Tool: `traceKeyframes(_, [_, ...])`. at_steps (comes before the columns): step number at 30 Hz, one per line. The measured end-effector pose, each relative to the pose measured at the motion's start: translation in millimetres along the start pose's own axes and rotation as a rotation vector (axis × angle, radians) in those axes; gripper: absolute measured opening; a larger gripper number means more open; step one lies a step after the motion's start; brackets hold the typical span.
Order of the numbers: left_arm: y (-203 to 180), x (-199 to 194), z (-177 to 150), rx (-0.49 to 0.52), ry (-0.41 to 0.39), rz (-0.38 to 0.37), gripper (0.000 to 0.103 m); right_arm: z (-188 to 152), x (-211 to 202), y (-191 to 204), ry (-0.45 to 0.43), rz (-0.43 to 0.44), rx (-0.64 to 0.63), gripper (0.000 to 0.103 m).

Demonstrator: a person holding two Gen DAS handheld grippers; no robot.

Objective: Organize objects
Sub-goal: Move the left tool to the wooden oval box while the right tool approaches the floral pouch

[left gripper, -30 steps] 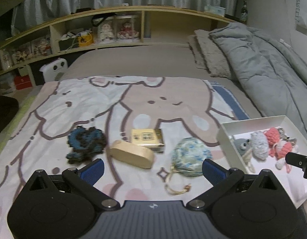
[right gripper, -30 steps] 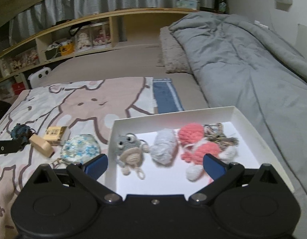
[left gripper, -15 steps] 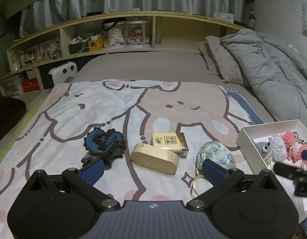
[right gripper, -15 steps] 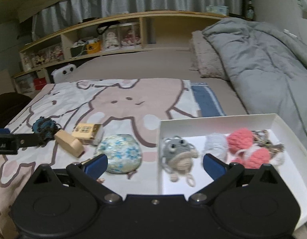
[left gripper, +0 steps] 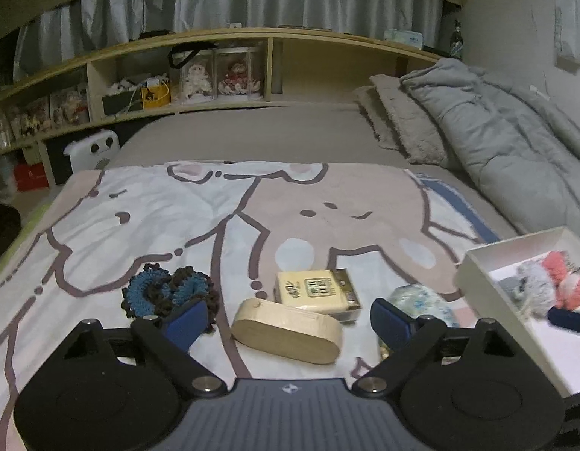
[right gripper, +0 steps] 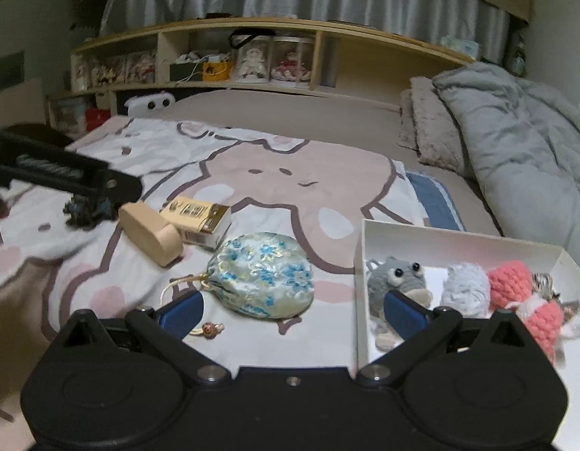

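On the cartoon-print blanket point(left gripper: 177, 206) lie a blue-and-brown crochet piece point(left gripper: 169, 291), an oval wooden box point(left gripper: 286, 329), a yellow card box point(left gripper: 314, 291) and a floral drawstring pouch point(right gripper: 263, 274). My left gripper point(left gripper: 288, 323) hangs low over the blanket with its jaws closing. The wooden box lies between the fingers, and the pads stand apart from it. My right gripper point(right gripper: 293, 312) is open just behind the pouch, with nothing gripped. A white box point(right gripper: 440, 231) at the right holds a grey plush point(right gripper: 395, 282), a pale blue one point(right gripper: 465, 289) and a pink one point(right gripper: 510, 282).
A grey duvet point(left gripper: 508, 143) and a pillow point(left gripper: 406, 124) lie at the back right. A wooden shelf point(left gripper: 214, 75) with dolls and boxes runs along the head of the bed. A white device point(left gripper: 92, 150) stands at the bed's far left corner.
Both grippers have sunk towards the blanket. The left one has come up around the wooden box, fingers slightly narrower. The right one has swung left, from over the white box to behind the pouch.
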State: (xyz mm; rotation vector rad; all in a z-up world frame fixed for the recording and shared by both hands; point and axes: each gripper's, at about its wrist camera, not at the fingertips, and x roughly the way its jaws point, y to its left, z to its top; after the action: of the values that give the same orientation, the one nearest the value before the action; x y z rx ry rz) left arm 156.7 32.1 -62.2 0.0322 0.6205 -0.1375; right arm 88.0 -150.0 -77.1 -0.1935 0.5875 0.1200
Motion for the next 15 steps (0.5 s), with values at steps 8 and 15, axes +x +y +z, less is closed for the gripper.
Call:
traceKeyframes(8, [2.7,29.0,-12.2,0.064,-0.001,-0.011,0.095,-7.2,21.9,31.3,0.045,-0.039,-0.199,0.09])
traceKeyframes(15, [4.3,56.5,-20.1,0.127,0.043,-0.016,0.1,-10.7,41.9,56.9,0.066,-0.052,-0.499,0.076])
